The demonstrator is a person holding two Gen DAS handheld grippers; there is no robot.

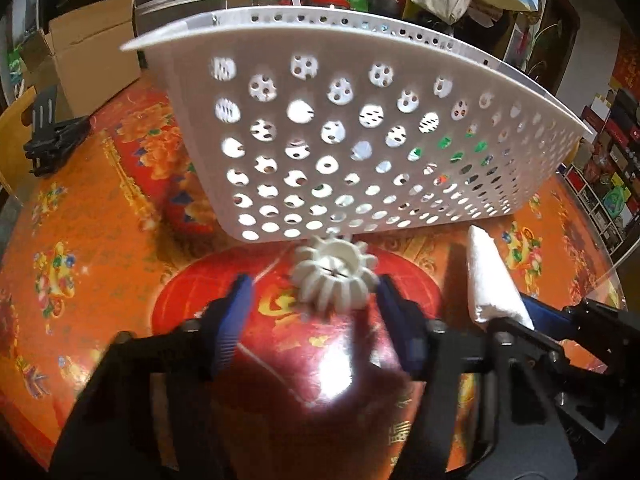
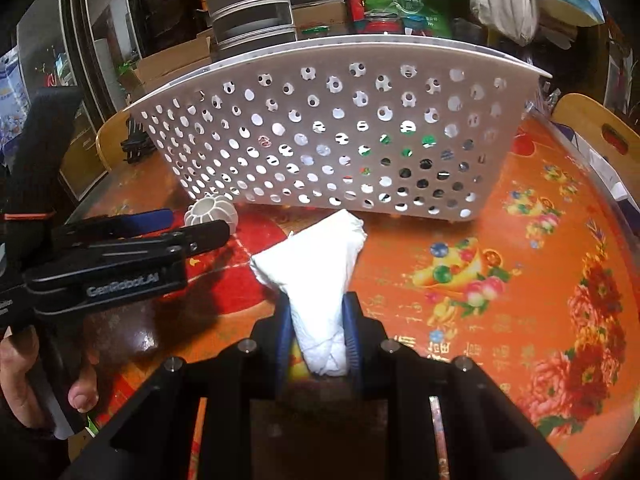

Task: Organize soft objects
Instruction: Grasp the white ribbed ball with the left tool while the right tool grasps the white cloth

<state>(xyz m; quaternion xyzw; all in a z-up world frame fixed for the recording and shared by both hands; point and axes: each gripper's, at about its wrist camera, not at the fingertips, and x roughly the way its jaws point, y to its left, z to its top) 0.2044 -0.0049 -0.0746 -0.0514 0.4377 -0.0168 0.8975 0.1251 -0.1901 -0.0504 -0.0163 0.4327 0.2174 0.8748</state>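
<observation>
the right gripper (image 2: 318, 334) is clamping the narrow end of a folded white cloth (image 2: 316, 268), soft and crinkled, its long axis pointing forward toward the basket (image 2: 500, 152). the left gripper (image 1: 312, 300) is standing spread wide around a white ribbed ball (image 1: 334, 276), blurred, resting on the glossy red-and-orange floral tablecloth (image 2: 520, 280); contact cannot be told. beyond both, the white perforated plastic basket is sitting upright, its round-holed wall facing the cameras.
</observation>
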